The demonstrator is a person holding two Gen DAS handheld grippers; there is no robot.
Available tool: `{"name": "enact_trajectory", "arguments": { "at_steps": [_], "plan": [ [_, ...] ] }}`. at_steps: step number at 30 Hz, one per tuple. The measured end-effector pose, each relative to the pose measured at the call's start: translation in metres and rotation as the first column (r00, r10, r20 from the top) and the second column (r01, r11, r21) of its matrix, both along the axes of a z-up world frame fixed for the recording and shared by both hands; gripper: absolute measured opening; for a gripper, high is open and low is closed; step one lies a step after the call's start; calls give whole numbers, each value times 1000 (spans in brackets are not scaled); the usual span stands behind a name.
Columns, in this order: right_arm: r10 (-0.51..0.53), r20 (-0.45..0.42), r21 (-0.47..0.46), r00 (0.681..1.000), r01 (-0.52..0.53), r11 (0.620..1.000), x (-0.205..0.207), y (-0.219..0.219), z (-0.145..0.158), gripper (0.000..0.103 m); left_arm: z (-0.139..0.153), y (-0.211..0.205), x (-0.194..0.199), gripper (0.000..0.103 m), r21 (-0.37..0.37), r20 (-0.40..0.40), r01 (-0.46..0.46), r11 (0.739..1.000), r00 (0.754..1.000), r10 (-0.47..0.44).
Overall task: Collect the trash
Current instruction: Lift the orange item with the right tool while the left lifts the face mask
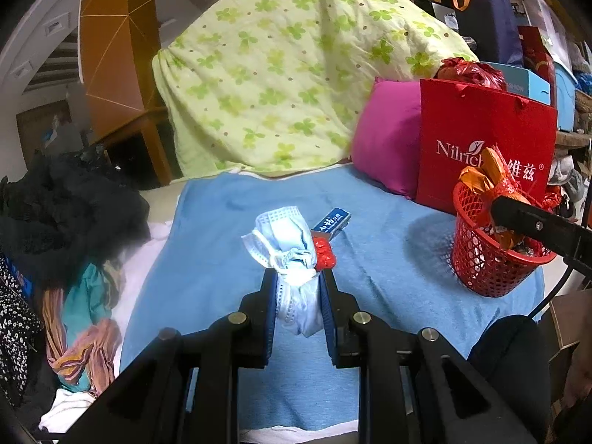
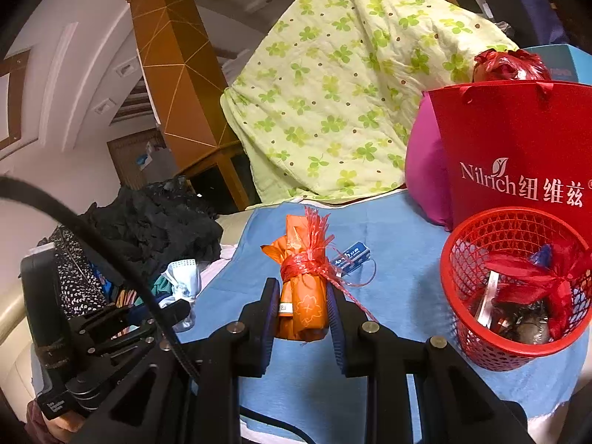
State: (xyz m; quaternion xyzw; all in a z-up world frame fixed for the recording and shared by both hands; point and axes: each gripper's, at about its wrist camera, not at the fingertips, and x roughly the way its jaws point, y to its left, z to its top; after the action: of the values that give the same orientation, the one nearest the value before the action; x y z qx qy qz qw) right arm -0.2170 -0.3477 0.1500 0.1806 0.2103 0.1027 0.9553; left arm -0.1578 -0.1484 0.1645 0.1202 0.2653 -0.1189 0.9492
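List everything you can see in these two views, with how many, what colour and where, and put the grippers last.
face mask: one, pale blue, crumpled, clamped in the left gripper
wrapper bundle: one, orange, tied with red string, clamped in the right gripper
basket: one, red mesh, on the blue cloth at right, trash inside
small box: one, blue, lying on the blue cloth
red piece: one, behind the mask; cannot tell what it is
blue cloth: one, spread over the bed
paper bag: one, red, standing behind the basket
pillow: one, magenta, beside the bag
quilt: one, green clover print, piled at back
clothes: a heap, dark and mixed, at left
left gripper: black, shut
right gripper: black, shut
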Motion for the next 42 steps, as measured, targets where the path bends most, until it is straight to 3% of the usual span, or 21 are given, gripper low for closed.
{"name": "enact_trajectory", "arguments": {
  "at_steps": [42],
  "plan": [
    [-59, 9, 58, 998, 58, 997, -18, -41, -6, 28, -7, -43, -6, 23, 43, -26, 59, 997, 998, -58]
  ]
}}
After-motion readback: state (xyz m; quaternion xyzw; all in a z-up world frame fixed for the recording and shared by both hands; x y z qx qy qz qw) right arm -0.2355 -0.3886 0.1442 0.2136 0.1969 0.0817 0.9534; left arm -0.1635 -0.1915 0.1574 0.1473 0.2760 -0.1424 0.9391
